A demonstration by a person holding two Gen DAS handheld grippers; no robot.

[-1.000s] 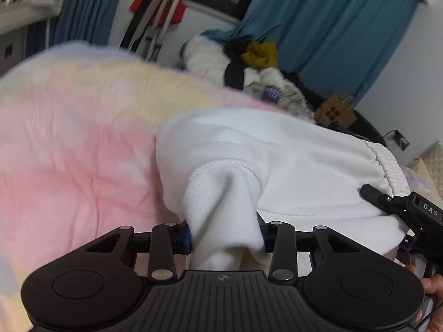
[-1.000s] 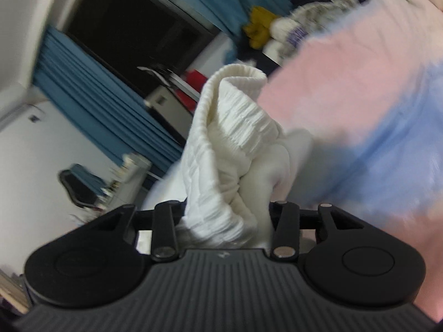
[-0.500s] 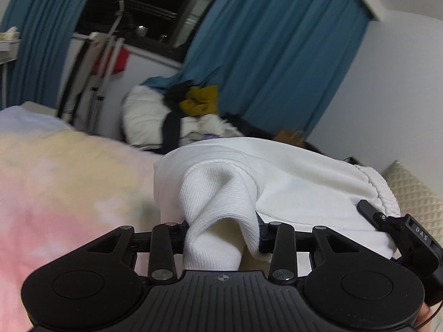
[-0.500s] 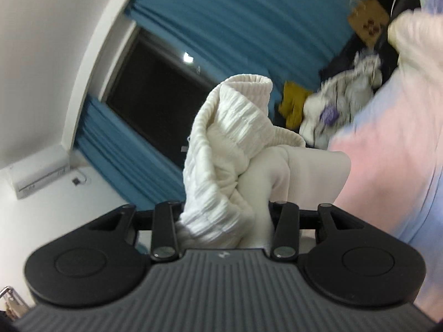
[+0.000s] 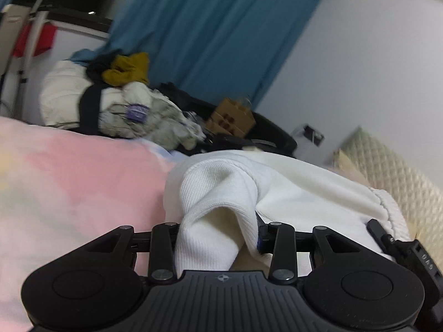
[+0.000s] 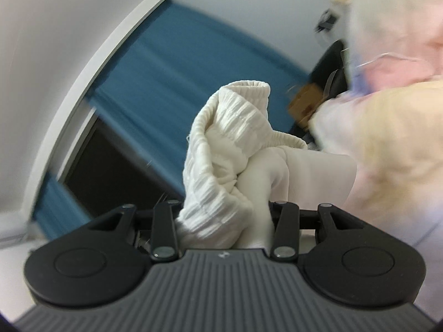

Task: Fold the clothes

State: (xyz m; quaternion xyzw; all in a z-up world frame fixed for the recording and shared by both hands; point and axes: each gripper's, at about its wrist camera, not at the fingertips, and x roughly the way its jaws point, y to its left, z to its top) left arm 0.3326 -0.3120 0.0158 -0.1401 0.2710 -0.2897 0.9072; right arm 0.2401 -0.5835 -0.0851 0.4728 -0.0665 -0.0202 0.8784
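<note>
Both fingers clamp white garment (image 5: 290, 191) | left view: clothes pile (image 5: 116, 102) | right view: ribbed cuff (image 6: 235, 127), window (image 6: 116, 171)

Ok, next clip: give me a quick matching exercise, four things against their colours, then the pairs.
Things:
1. curtain
2. garment held in the left claw
3. blanket
4. crumpled top on the clothes pile

Colours:
A. mustard yellow
B. white
C. blue
D. pastel pink and yellow

Pairs: 1-C, 2-B, 3-D, 4-A
</note>
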